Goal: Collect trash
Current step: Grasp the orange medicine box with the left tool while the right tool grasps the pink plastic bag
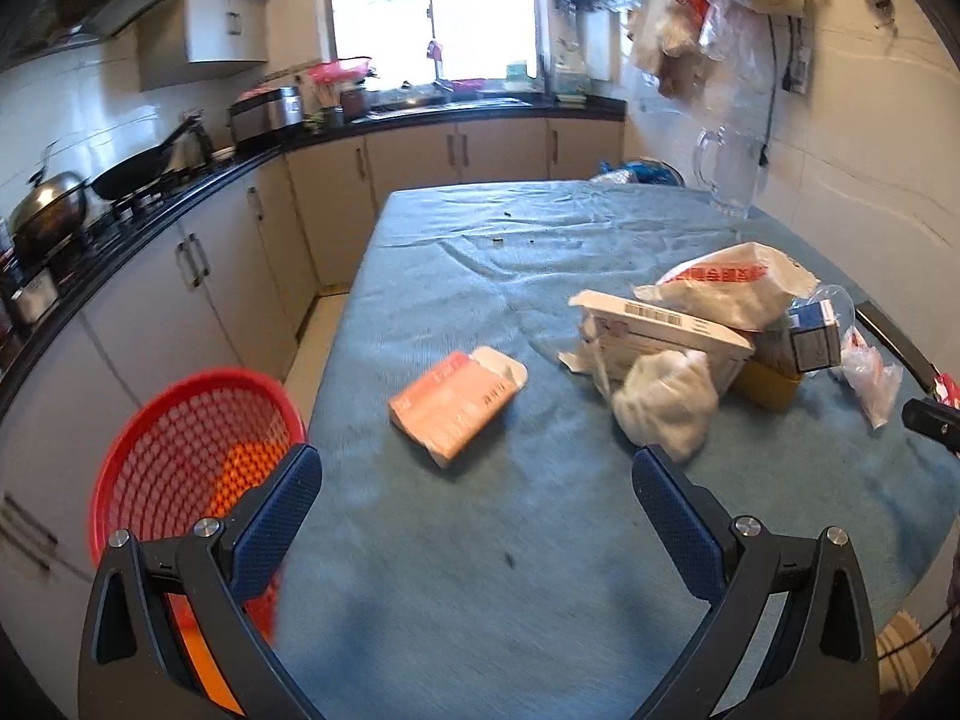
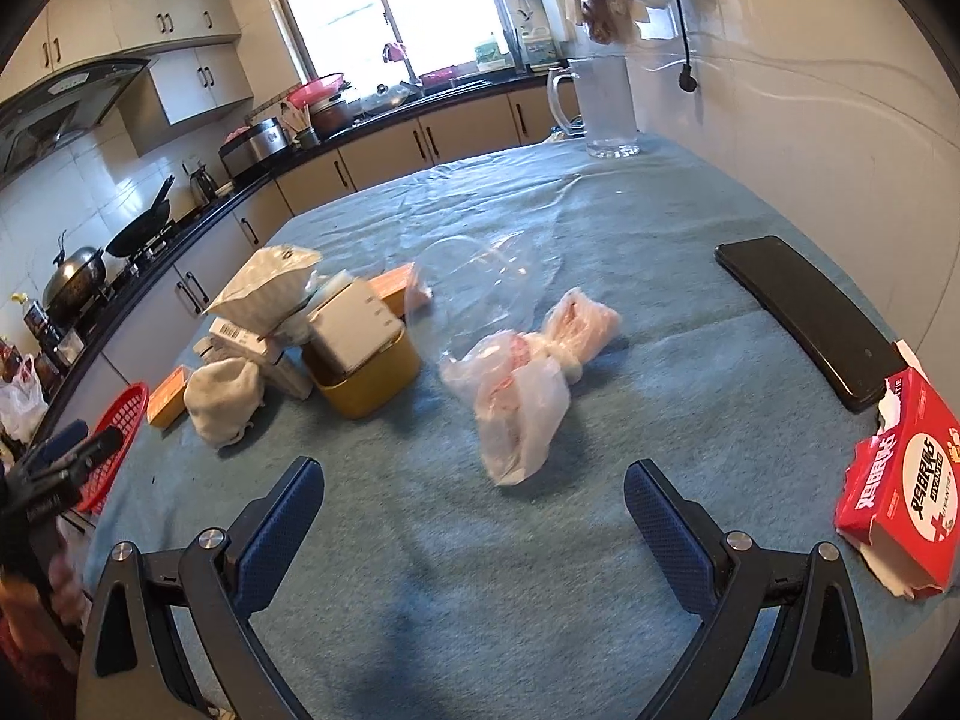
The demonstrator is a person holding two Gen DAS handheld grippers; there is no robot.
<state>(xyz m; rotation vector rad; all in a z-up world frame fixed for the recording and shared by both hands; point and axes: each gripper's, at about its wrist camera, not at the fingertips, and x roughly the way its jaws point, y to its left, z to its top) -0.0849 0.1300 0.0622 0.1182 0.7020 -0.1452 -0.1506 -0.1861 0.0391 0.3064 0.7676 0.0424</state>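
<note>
Trash basket point(image 1: 198, 450) fills left view; only right shows phone point(image 2: 804, 318).

Legible markings, as catalogued:

1. Red carton point(image 2: 900, 483), at the right edge of the surface point(image 2: 600, 540): large white characters are printed on a dark oval, seen upside down and not decipherable; a white cross on red is shown at the lower corner; the letters "TE" are seen on the upper flap.
2. White flat box point(image 1: 660, 327): a barcode is printed on its top face; digits cannot be read.
3. White bag point(image 1: 735, 285): a red band with pale characters is carried, too blurred to be read.
4. Pink packet point(image 1: 453, 402): faint print, illegible.
</note>
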